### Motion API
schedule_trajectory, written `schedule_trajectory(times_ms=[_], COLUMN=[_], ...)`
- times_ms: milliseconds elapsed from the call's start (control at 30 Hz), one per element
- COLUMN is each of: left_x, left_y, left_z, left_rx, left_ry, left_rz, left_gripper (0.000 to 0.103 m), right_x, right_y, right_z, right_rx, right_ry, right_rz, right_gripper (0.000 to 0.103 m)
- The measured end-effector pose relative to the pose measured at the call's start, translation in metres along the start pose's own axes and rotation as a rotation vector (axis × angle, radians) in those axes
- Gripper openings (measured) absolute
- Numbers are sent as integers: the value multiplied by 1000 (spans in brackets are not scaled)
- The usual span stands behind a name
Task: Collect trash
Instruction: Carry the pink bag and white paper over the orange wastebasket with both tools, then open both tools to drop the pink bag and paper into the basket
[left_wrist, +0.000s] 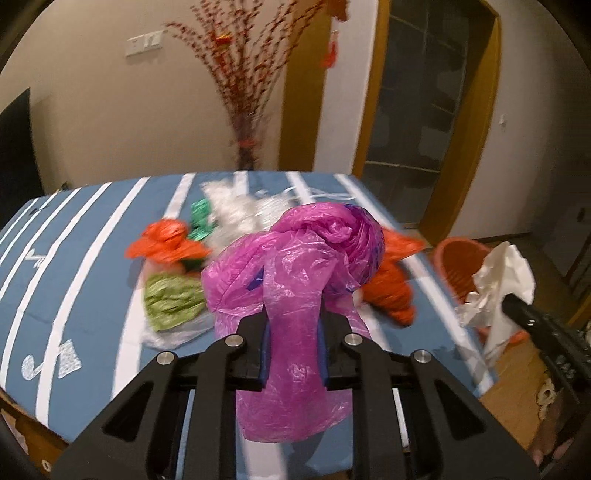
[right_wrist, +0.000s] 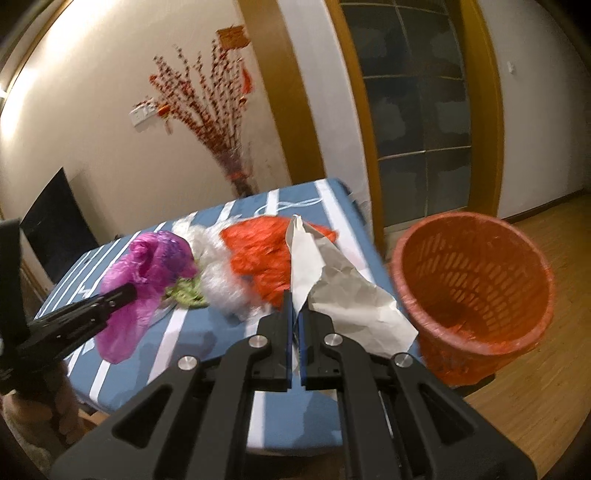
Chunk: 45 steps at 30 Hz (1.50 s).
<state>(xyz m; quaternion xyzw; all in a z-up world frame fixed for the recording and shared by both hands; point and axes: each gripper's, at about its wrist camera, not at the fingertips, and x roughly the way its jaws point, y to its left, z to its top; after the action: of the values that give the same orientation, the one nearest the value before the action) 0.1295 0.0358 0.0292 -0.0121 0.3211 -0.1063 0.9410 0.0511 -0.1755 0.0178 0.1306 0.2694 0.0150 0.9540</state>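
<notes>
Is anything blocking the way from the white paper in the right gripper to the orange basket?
Nothing visible does. The right gripper is shut on the crumpled white paper, and the orange basket stands just to its right, off the table edge, with its mouth open toward the camera. The gap between them looks bare.

Left gripper (left_wrist: 293, 328) is clamped on a pink bag (left_wrist: 295, 266), angled down over the table (left_wrist: 74, 258). Right gripper (right_wrist: 295, 317) pinches white paper (right_wrist: 332, 288), tilted down beside it.

Loose bags (right_wrist: 258, 254) on table (right_wrist: 207, 343), basket (right_wrist: 476, 295) on floor right of table
</notes>
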Motion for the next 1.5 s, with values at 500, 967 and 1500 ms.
schedule_trajectory(times_ms=[500,967,1500], left_x=[48,121,150], left_y=[-139,-220,-241], left_z=[32,27,16], left_rx=[99,177,219], left_ry=[46,169,236], left_rz=[-270,-394,-409], left_gripper=[19,19,28], right_x=[-18,5,27], right_y=[-120,-192,-230], right_z=[37,49,60], right_rx=[162,279,361], right_ry=[-117,-131,-125], right_rz=[-169,-205,-180], right_gripper=[4,4,17])
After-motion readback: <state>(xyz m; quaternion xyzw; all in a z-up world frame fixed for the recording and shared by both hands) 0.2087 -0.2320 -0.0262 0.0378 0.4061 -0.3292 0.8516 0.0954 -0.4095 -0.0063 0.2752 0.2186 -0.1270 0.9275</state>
